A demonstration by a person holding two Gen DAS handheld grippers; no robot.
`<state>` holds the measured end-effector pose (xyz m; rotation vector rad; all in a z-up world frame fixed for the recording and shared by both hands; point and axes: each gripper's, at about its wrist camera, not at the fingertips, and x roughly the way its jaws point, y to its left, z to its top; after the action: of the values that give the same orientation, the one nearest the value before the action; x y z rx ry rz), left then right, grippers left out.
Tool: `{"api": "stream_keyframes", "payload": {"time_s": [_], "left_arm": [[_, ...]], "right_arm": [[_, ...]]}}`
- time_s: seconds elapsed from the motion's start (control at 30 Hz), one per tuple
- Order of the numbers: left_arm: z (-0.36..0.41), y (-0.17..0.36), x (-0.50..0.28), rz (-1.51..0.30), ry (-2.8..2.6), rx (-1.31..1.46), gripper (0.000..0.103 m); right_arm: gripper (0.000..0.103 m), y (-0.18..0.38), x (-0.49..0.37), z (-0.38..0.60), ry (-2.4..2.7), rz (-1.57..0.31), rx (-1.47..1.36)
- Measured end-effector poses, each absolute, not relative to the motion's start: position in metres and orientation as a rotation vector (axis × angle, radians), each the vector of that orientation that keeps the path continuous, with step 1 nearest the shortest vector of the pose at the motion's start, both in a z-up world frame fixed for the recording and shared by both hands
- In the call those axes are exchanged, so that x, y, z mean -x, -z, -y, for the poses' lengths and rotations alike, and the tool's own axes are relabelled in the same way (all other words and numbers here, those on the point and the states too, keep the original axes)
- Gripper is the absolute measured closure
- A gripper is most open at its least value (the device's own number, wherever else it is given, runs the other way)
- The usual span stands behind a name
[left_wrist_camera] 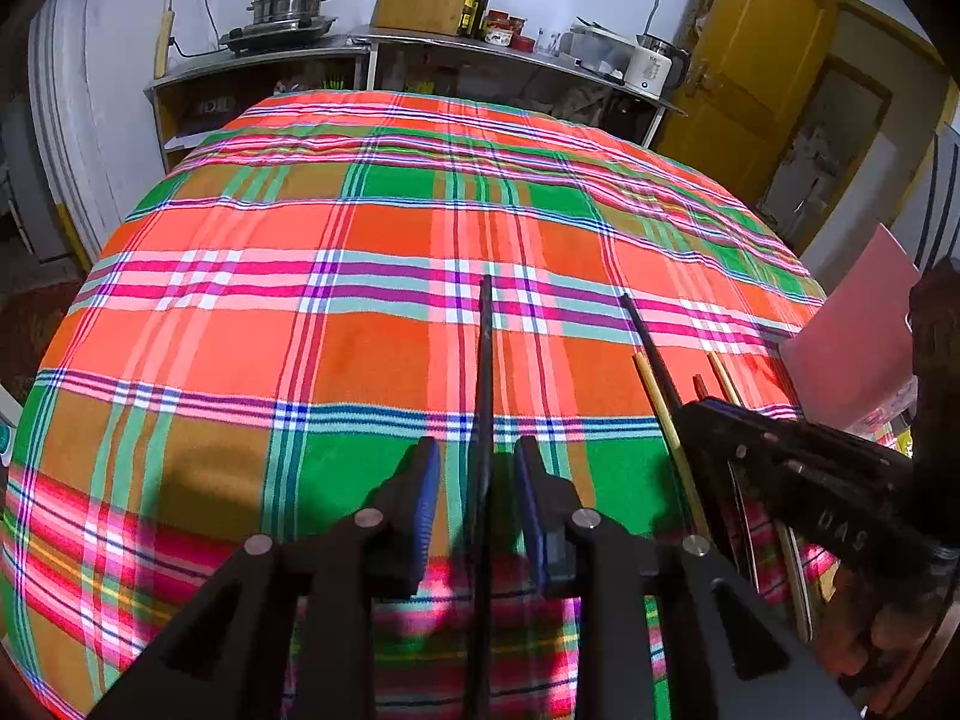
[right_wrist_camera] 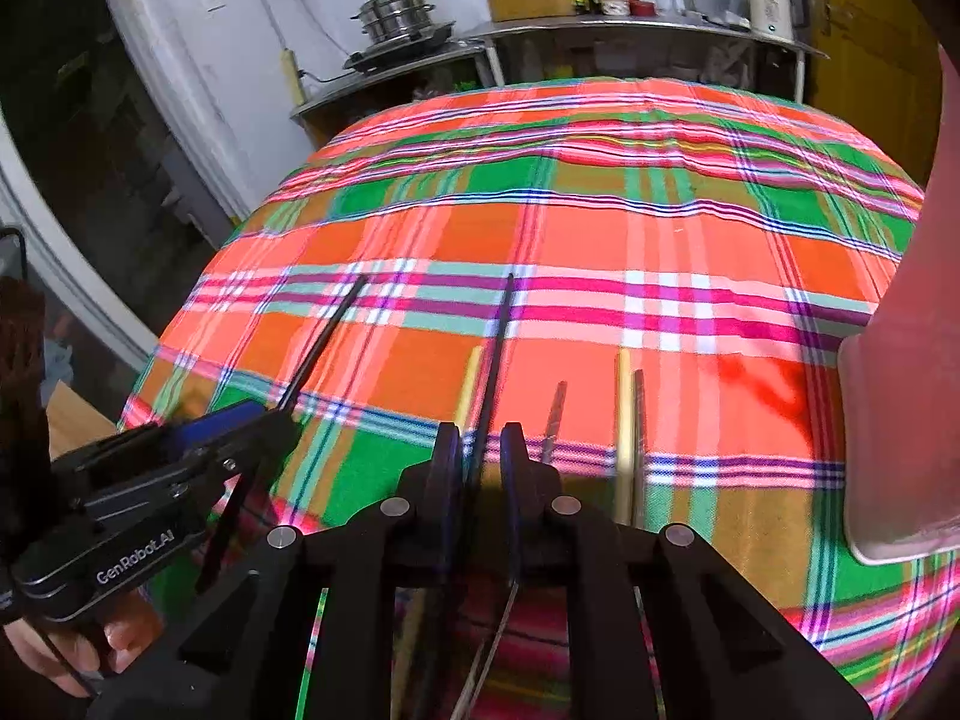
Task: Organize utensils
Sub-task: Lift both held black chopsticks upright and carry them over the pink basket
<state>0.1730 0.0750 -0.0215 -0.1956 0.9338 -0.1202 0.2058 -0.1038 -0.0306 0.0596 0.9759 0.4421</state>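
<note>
My left gripper has a black chopstick between its blue pads, which stand a little apart from it; the stick points forward above the plaid tablecloth. My right gripper is shut on a second black chopstick. The right gripper shows in the left wrist view, the left gripper in the right wrist view. Several tan and dark chopsticks lie on the cloth under the right gripper.
A pink container stands at the table's right, also in the left wrist view. Behind the table a metal shelf holds a steamer pot, bottles and a kettle. A yellow door is at the back right.
</note>
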Motion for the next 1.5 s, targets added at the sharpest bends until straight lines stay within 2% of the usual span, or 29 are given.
{"api": "stream_keyframes", "payload": {"time_s": [0.47, 0.53, 0.6, 0.63, 0.8, 1.23, 1.5], "left_arm": [[-0.061, 0.020, -0.197, -0.956, 0.097, 0.087, 0.076], [-0.057, 0.019, -0.197, -0.957, 0.089, 0.054, 0.081], [-0.057, 0.019, -0.199, -0.960, 0.083, 0.044, 0.096], [-0.058, 0.018, -0.201, -0.966, 0.092, 0.059, 0.097], [-0.065, 0.008, -0.200, -0.957, 0.104, 0.112, 0.097], [-0.070, -0.080, -0.166, -0.788, 0.168, 0.169, 0.097], [-0.057, -0.115, -0.149, -0.730, 0.217, 0.167, 0.097]], "right_arm": [[0.090, 0.030, -0.228, 0.090, -0.422, -0.996, -0.009], [0.096, 0.030, -0.229, 0.090, -0.411, -1.000, 0.006], [0.096, 0.030, -0.229, 0.091, -0.415, -1.003, 0.003], [0.097, 0.030, -0.230, 0.091, -0.417, -1.005, 0.000], [0.098, 0.016, -0.223, 0.095, -0.448, -0.979, -0.018], [0.098, -0.056, -0.194, 0.122, -0.491, -0.817, -0.086], [0.098, -0.095, -0.166, 0.145, -0.493, -0.721, -0.115]]}}
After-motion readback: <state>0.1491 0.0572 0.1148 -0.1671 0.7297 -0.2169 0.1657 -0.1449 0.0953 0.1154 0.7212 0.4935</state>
